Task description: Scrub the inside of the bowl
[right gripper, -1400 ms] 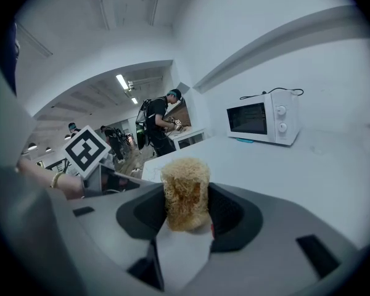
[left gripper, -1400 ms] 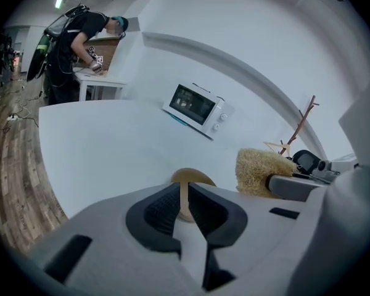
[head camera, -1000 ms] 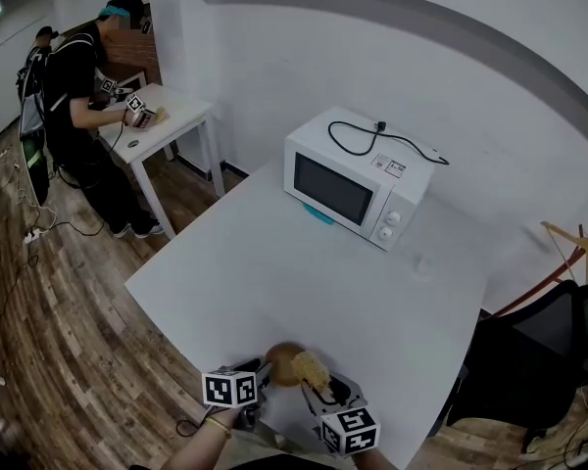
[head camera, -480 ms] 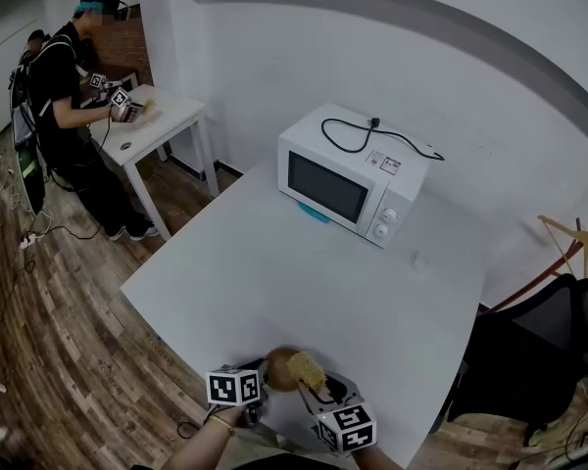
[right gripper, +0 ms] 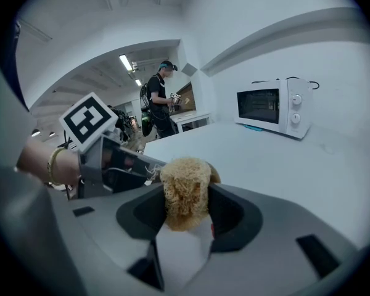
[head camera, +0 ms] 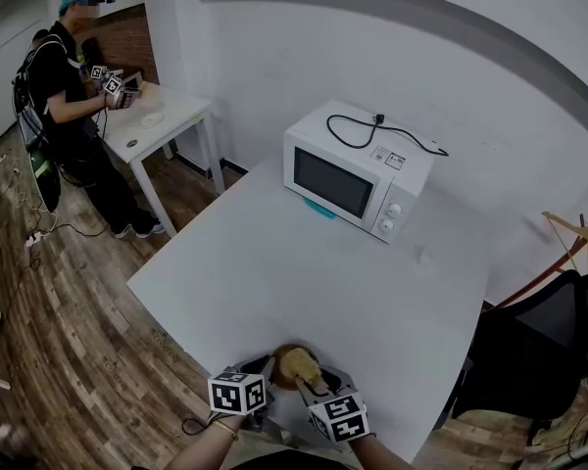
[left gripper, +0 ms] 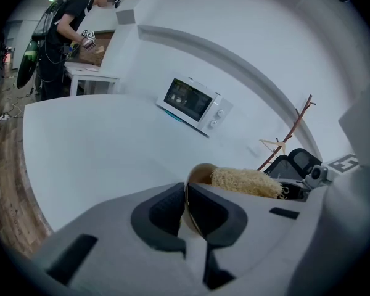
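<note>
Left gripper view shows my left gripper point(left gripper: 186, 195) pinching the brown bowl point(left gripper: 199, 173) by its near rim; the fingers point(left gripper: 162, 209) have just been closing, with the thin wall between them. The bowl is at the near edge of the counter point(head camera: 304, 262). My right gripper point(right gripper: 185, 197) is clamped on the loofah scrubber point(right gripper: 184, 176), which reaches into the bowl's hollow from the right. I judge the scrubbing falls to the right hand, pressing leftward.

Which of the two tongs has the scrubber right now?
The right tongs: the fibrous tan scrubber is clamped between their jaws. The left tongs carry no scrubber; their jaws have just been closing on the rim of the brown bowl.
</note>
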The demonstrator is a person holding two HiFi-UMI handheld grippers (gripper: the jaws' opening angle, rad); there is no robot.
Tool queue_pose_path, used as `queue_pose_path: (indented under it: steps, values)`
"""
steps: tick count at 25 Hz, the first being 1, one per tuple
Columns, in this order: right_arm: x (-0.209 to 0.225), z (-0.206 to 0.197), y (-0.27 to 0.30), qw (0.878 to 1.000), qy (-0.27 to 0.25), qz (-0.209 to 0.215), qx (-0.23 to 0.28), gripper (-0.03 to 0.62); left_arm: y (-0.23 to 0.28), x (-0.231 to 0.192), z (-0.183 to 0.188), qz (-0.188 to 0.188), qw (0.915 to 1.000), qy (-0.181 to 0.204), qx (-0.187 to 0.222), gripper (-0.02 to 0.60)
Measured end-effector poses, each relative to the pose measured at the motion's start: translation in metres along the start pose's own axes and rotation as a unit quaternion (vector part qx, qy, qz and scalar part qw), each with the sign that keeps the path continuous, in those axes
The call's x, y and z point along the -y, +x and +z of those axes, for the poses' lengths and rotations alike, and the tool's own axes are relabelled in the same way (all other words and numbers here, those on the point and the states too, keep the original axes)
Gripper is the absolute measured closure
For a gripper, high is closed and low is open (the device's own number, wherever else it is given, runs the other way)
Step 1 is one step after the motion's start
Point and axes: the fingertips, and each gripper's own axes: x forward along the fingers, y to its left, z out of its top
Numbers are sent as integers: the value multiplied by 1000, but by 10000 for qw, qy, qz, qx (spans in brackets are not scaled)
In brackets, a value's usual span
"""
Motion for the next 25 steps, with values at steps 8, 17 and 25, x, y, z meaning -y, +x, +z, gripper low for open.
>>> queue_pose_path:
  steps: [8,17,25]
  values:
    - [-4,-7,6,9993,-270,-55,-261,410,-12,17,2,-160,9997,169,109,548]
    - [-14,-8,9,9988,-287,121,-370,410,-16,25,-3,-306,9993,165,97,548]
    - [-31,-10,9,9962,-529,498,-488,410,-20,22,3,-207,9995,150,191,548]
